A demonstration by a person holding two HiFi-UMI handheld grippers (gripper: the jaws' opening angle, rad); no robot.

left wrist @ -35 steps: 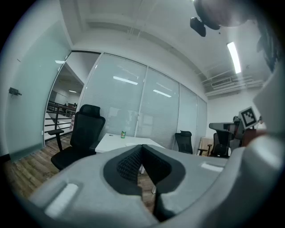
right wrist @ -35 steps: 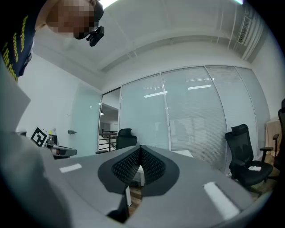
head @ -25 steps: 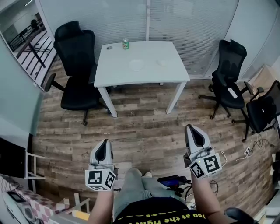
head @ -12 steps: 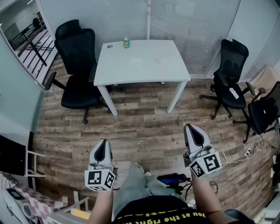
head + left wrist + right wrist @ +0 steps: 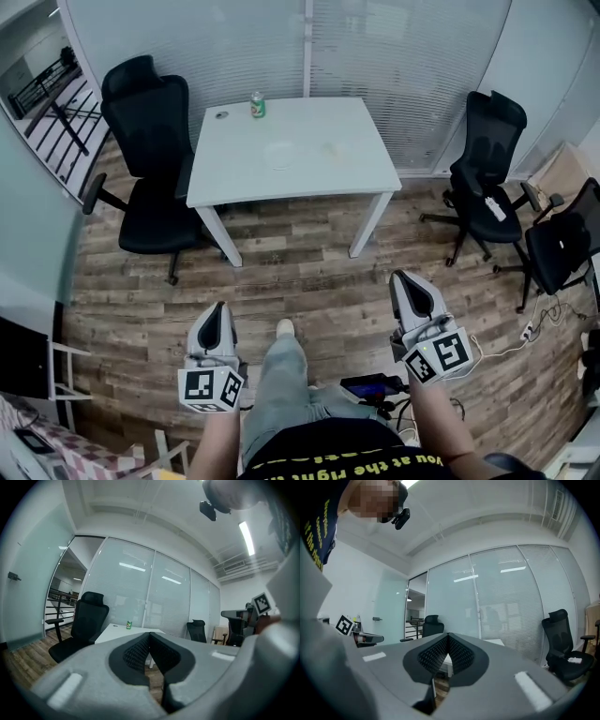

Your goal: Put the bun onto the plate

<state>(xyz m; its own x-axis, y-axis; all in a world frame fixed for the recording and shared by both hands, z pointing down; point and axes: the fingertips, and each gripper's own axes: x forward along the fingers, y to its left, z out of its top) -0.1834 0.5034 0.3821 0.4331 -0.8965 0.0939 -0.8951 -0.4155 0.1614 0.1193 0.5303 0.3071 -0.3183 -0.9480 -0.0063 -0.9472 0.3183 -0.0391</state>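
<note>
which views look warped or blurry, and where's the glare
Head view: mild wide-angle bending, table sharp. Left gripper view: strong fisheye with dark corners, ceiling light blown out. Right gripper view: same fisheye, light reflections on the glass wall.

Shirt: black, with yellow lettering across the front.
Trousers: pale grey-blue.
Shoe: pale, only the toe shows.
Left gripper: grey moulded shell, black ribbed pads.
Right gripper: the same grey shell with black pads.
Marker cubes: white faces with black square patterns, one on each gripper.
</note>
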